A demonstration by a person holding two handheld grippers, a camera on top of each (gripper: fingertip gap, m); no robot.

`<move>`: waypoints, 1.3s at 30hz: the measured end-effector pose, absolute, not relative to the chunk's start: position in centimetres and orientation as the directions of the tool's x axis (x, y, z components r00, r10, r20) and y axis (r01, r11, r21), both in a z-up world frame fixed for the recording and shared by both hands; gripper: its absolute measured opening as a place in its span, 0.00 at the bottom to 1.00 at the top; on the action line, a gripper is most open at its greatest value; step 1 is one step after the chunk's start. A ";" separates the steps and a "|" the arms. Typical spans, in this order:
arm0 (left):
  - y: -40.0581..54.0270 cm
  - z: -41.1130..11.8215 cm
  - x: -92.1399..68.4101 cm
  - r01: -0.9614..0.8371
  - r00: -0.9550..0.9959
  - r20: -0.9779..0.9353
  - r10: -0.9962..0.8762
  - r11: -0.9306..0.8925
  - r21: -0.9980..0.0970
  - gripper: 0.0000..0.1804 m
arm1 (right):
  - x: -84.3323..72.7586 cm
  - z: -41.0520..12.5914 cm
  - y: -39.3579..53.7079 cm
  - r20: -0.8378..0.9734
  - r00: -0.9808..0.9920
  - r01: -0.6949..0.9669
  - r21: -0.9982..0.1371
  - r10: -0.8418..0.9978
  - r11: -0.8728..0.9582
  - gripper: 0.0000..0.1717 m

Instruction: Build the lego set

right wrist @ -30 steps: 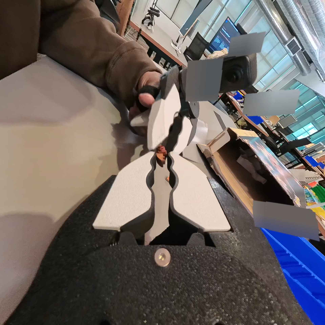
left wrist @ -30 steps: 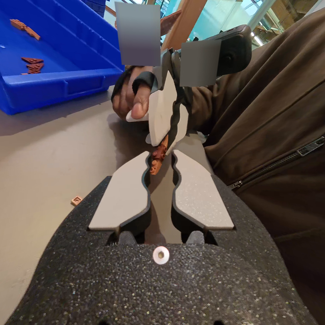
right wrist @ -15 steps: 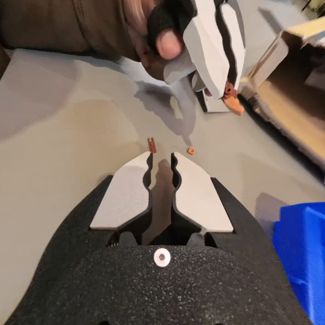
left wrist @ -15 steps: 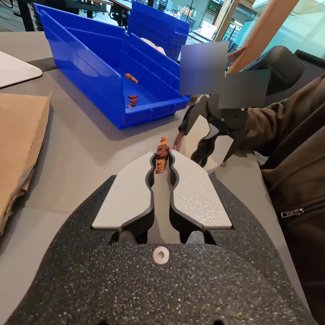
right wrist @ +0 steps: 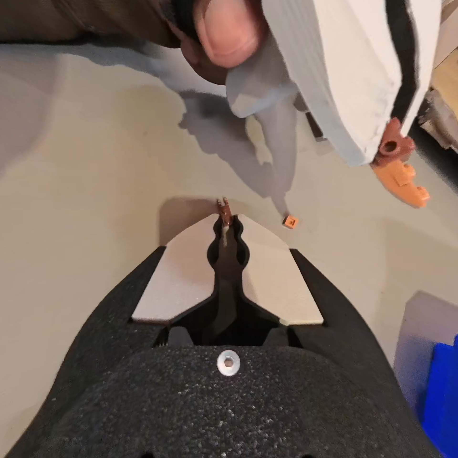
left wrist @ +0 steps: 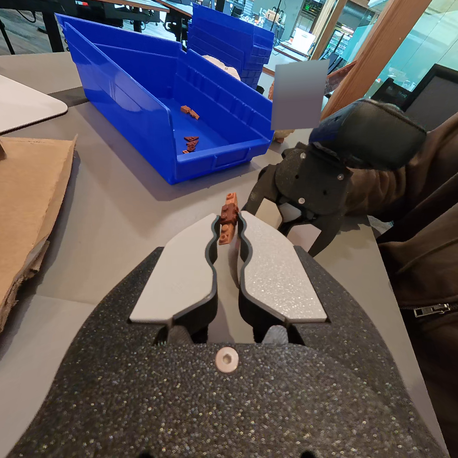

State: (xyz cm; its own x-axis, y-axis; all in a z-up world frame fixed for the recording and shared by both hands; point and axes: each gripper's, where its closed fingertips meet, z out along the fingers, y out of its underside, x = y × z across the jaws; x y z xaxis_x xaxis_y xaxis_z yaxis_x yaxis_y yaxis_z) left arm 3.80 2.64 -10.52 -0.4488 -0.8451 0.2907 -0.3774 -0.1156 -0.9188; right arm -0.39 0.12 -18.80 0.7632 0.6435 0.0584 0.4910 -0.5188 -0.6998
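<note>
Since half a second ago the right gripper (right wrist: 226, 218) has come down over the small dark brown clip piece (right wrist: 224, 210) that lay just ahead of its tips on the grey table (right wrist: 74, 173), and its jaws have drawn in around it. The piece now sits between the two fingertips, its forked end poking out in front; the tips stand very close on either side of it and appear to pinch it, though the contact itself is hard to make out. A small orange square piece (right wrist: 290, 221) lies on the table just to the right of these tips.

The left gripper (left wrist: 228, 220) stays clamped on a little stack of brick pieces (left wrist: 228, 218), a dark brown one set across a lighter orange-brown strip, held upright above the table with both pads pressing its sides. In the right wrist view the same stack (right wrist: 406, 161) hangs from those fingers at upper right.

Beyond it stands a blue bin (left wrist: 138, 104) with a few brown pieces (left wrist: 190, 143) inside, and cardboard (left wrist: 29, 188) lies at the left.
</note>
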 end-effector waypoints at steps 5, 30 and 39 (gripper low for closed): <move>3.1 -10.8 4.0 -0.377 -0.419 0.282 -0.863 -0.117 -0.919 0.07 | 1.0 -18.8 -0.2 0.068 0.801 0.463 -0.699 0.595 -0.544 0.04; 2.0 -13.1 4.7 -0.404 -0.407 0.212 -0.889 -0.033 -0.914 0.07 | 7.4 -18.9 -2.1 -0.011 0.936 0.256 -0.664 0.351 -0.703 0.14; 2.3 -12.9 4.7 -0.393 -0.395 0.208 -0.895 -0.040 -0.919 0.07 | 3.4 -18.6 -2.6 0.012 0.866 0.376 -0.675 0.500 -0.635 0.15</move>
